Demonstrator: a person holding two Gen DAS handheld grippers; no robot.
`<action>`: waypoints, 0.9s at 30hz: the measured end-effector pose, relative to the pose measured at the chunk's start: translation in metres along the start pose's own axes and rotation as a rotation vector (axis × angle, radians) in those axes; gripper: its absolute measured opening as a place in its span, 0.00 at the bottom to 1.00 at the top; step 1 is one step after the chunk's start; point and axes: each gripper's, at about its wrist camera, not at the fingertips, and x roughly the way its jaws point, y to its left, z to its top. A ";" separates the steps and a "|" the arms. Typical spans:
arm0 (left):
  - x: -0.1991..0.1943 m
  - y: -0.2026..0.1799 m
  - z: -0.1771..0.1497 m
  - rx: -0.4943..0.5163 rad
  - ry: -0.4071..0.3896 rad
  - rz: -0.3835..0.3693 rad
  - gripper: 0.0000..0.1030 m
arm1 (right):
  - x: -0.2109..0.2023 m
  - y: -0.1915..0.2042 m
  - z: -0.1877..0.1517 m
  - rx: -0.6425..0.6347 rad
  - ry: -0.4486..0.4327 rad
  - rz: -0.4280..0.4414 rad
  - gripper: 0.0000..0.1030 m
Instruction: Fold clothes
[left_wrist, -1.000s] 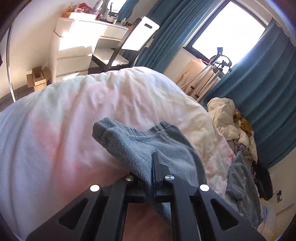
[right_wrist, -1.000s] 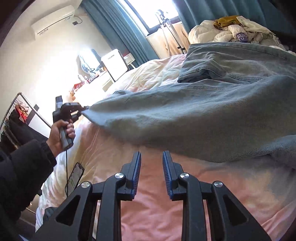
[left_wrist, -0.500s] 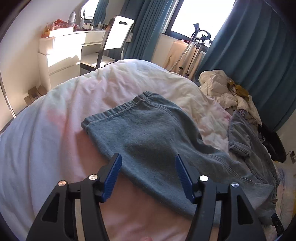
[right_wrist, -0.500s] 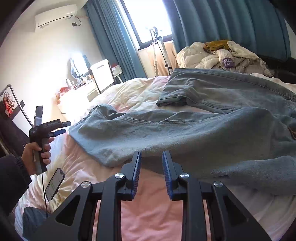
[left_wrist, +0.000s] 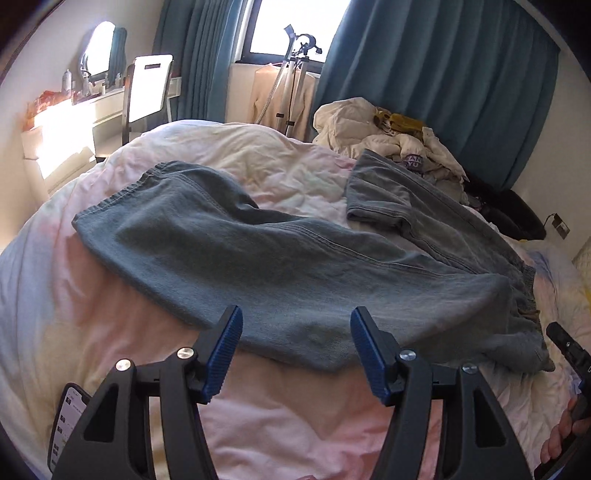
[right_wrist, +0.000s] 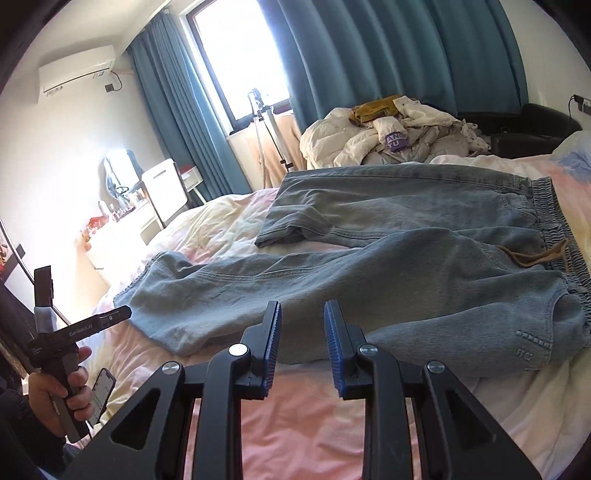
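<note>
two legs of the jeans (left_wrist: 295, 266) lie spread across the bed (left_wrist: 110, 332), waistband toward the far right, one cuff folded under itself. our left gripper (left_wrist: 295, 350) is released, jaws wide, nothing between them, just short of the near leg's edge. our right gripper (right_wrist: 302, 345) has a narrow gap, empty, also at that near edge. bare pink sheet lies ahead of both. a phone (right_wrist: 102, 391) sits by the left hand (right_wrist: 61, 397).
</note>
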 end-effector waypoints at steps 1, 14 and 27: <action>0.001 -0.008 -0.001 0.010 0.001 -0.004 0.61 | 0.000 -0.002 0.000 -0.001 -0.003 -0.011 0.23; 0.059 -0.043 -0.032 0.097 0.069 0.054 0.61 | 0.003 -0.071 0.013 0.108 -0.005 -0.151 0.23; 0.065 -0.059 -0.034 0.155 0.073 0.002 0.61 | -0.043 -0.196 0.009 0.427 -0.091 -0.381 0.23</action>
